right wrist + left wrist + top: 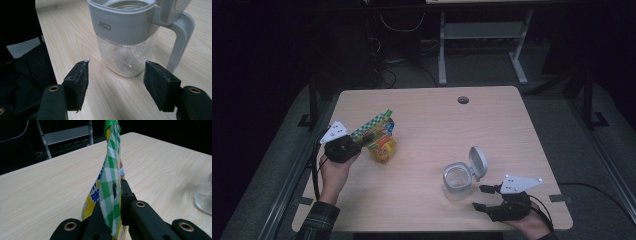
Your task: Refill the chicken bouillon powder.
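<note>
A yellow snack bag (pixel 381 141) with a green-and-white checked top hangs over the left of the table, pinched by my left gripper (pixel 366 137), which is shut on it. In the left gripper view the bag's checked edge (pixel 110 180) stands upright between the two black jaws. A clear glass jar (pixel 457 181) with a grey collar and its hinged lid (pixel 478 162) flipped up stands on the table at the right. My right gripper (pixel 482 196) is open just right of the jar, jaws apart and pointing at it. In the right gripper view the jar (pixel 127 42) stands a little beyond the open jaws.
The wooden table (pixel 432 120) has a round cable hole (pixel 463 100) near its far edge. A grey metal frame (pixel 482 45) and cables stand on the dark floor behind it. A bare stretch of tabletop lies between the bag and the jar.
</note>
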The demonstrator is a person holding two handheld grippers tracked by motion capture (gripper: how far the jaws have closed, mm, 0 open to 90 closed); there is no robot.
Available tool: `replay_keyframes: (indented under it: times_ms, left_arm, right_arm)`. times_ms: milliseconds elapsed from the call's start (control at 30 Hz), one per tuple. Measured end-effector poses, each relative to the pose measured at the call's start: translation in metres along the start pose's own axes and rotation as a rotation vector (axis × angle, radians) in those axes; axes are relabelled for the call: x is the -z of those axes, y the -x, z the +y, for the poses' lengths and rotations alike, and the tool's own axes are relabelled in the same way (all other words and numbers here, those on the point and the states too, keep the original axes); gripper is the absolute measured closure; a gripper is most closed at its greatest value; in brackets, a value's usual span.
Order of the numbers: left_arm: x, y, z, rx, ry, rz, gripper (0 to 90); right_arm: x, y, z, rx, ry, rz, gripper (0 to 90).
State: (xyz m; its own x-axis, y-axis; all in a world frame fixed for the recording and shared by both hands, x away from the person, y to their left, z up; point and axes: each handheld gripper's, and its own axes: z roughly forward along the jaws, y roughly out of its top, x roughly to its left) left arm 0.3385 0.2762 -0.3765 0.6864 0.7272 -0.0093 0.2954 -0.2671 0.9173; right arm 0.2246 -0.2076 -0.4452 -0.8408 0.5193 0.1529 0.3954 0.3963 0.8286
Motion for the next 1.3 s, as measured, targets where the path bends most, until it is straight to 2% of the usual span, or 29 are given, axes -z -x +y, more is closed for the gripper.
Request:
replay_keyframes:
  times_ms: [133,300,400,533,667,800,1033,1300]
  left_arm:
    - [-0.001,0.001,0.003,-0.02,-0.007,-0.009,90.0]
    - [0.003,0.001,0.005,-0.015,0.005,-0.036,90.0]
    - [0.006,0.004,0.007,-0.014,0.003,-0.069,90.0]
    - [0.01,0.009,0.011,-0.034,-0.011,-0.099,90.0]
    - [0.014,0.012,0.016,-0.057,-0.005,-0.148,90.0]
    - [0.018,0.015,0.021,-0.079,0.006,-0.204,90.0]
    - [0.02,0.017,0.028,-0.078,0.019,-0.29,90.0]
    - [0.022,0.025,0.039,-0.098,0.036,-0.384,90.0]
  right_arm:
    - [-0.001,-0.003,0.001,-0.004,0.002,0.0,36.6]
    - [0.002,-0.005,0.001,0.006,0.026,0.001,45.6]
    - [0.004,-0.008,0.002,0.015,0.041,-0.01,57.6]
    - [0.005,-0.013,0.004,0.032,0.06,-0.027,73.8]
    - [0.007,-0.02,0.008,0.038,0.073,-0.032,88.5]
    - [0.005,-0.028,0.012,0.056,0.083,-0.039,89.9]
    - [-0.001,-0.036,0.024,0.057,0.115,-0.041,89.9]
    - [-0.013,-0.049,0.045,0.077,0.14,-0.045,89.9]
